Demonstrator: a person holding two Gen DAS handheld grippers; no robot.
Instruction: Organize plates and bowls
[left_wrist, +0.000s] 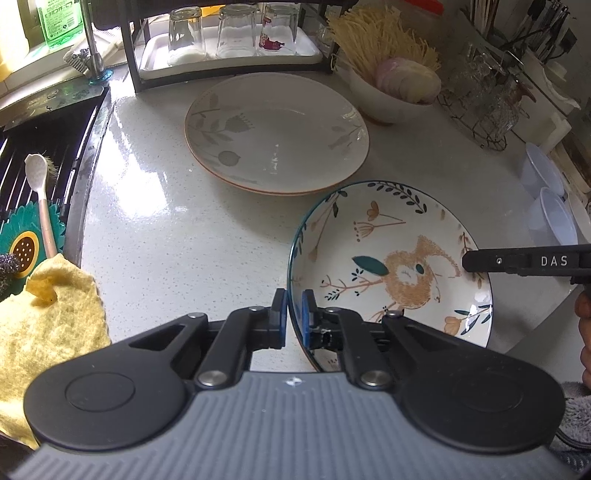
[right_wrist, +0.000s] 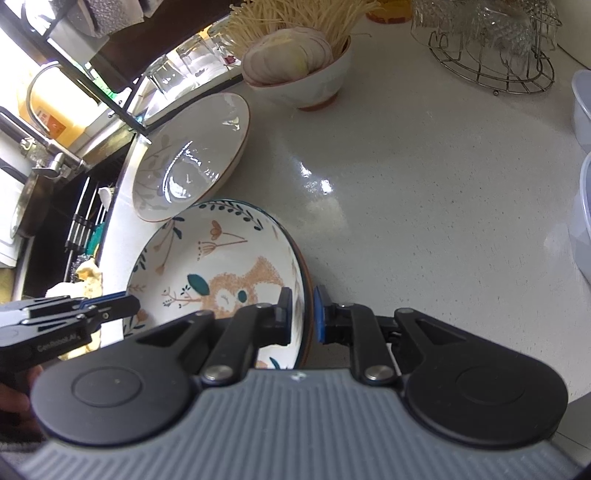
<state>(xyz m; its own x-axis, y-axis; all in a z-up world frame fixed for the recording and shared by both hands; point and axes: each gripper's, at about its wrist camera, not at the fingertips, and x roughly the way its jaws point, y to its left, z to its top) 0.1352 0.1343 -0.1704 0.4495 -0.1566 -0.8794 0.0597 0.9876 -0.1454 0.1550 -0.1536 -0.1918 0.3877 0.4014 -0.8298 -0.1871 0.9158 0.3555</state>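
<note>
Currently left gripper (left_wrist: 293, 317) and right gripper (right_wrist: 303, 317) each pinch opposite rims of the squirrel plate (left_wrist: 391, 266); grey-leaf plate (left_wrist: 277, 133) lies just beyond, rims nearly touching.

A glossy, speckled white stone countertop (left_wrist: 155, 236) fills the scene, catching bright daylight in pale glare patches. At its left edge sits a dark sink (left_wrist: 40, 147) with a chrome tap (left_wrist: 90, 44). Behind, a black-framed rack (left_wrist: 229, 70) holds upturned clear drinking glasses (left_wrist: 236, 31) on a white tray. A crumpled yellow cloth (left_wrist: 51, 314) lies beside the sink.
</note>
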